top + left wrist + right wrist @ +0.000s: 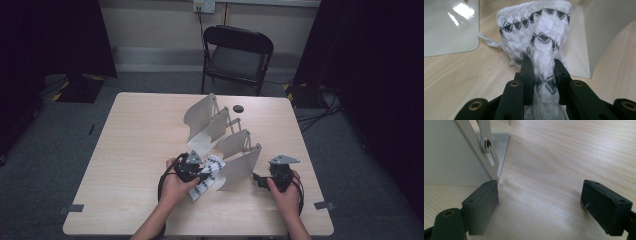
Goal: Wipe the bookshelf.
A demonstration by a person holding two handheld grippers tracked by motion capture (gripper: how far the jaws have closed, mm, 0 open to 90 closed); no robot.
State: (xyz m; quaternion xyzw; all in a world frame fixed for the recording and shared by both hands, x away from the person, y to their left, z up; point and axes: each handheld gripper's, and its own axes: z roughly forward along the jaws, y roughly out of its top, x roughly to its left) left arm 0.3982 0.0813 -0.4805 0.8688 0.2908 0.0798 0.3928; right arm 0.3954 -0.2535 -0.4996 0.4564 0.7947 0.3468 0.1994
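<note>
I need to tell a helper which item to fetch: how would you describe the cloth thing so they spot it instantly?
On the pale wooden table, look to the near end of the white folding rack, by the person's left hand. There the left gripper is clamped on a sock. It is the one soft knitted item, white with black zigzag bands, beside the rack's smooth, stiff panels.

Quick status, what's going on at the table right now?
Left tool clamped on patterned white cloth. Right tool open, empty, beside folding board. Nothing blocking.
</note>
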